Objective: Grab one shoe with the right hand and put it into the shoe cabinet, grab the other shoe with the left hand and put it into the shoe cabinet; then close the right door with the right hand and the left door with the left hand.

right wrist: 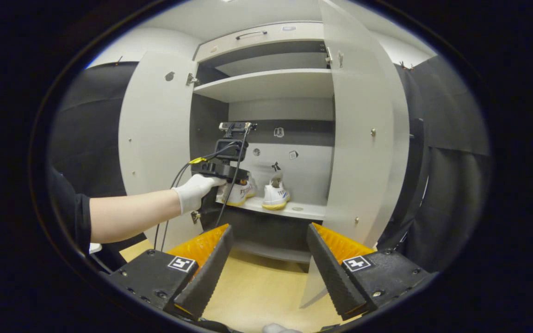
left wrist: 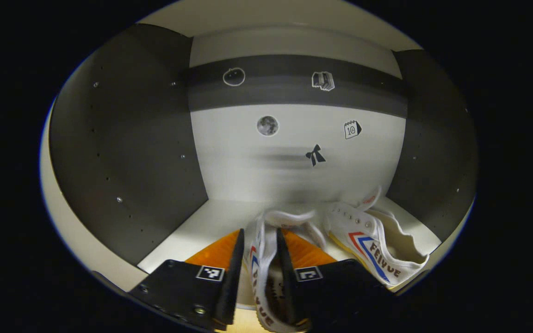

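In the left gripper view, my left gripper [left wrist: 259, 236] is inside the shoe cabinet, shut on the upper edge of a white shoe [left wrist: 263, 286] that stands between its fingers. A second white shoe [left wrist: 373, 245] with red and blue stripes lies on the shelf [left wrist: 211, 222] just to the right. In the right gripper view, my right gripper [right wrist: 270, 231] hangs open and holds nothing, well in front of the cabinet. Farther off there, a gloved hand [right wrist: 197, 189] holds the left gripper [right wrist: 225, 171] over the held shoe [right wrist: 238, 193], beside the other shoe [right wrist: 275, 195].
Both cabinet doors stand open: the left door [right wrist: 155, 138] and the right door [right wrist: 363, 138], which is close to my right gripper. An upper shelf [right wrist: 266, 85] spans above. Small stickers dot the back wall [left wrist: 294, 175]. Wooden floor [right wrist: 266, 286] lies below.
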A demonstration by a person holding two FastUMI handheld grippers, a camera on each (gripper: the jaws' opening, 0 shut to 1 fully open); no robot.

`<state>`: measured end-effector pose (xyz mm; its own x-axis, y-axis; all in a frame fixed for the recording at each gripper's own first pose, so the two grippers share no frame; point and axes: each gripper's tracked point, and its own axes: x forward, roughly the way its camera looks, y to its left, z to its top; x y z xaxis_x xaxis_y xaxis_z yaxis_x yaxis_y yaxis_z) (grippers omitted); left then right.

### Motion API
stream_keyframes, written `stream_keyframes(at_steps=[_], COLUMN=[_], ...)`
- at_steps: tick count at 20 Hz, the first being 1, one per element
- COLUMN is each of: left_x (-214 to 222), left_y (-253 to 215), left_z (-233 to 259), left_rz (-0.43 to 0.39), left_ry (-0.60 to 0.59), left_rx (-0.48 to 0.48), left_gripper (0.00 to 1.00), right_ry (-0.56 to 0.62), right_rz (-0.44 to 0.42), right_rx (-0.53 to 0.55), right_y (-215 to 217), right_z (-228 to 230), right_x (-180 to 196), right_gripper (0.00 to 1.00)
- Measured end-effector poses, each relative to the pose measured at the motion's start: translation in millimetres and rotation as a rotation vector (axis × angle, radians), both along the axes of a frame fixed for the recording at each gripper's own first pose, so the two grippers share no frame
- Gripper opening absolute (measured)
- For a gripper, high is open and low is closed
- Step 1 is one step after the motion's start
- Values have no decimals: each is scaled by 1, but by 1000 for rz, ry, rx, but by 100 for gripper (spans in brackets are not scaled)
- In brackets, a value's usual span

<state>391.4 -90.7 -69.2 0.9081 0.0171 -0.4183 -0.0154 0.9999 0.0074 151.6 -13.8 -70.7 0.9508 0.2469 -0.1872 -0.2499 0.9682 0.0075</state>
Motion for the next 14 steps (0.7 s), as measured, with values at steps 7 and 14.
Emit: stream_keyframes(at_steps=[7,14], left_x=[-20,-82], left_y=[13,9], left_z=[24,65], left_rz=[0,-54], left_ry=[-63,-172], left_rx=[-40,-26], left_gripper=[95,95], right_ry=[-2,-39], right_rz=[9,-35], right_rx=[2,0], right_y=[7,2], right_z=[1,14], right_x=[0,-6], right_gripper=[100,97])
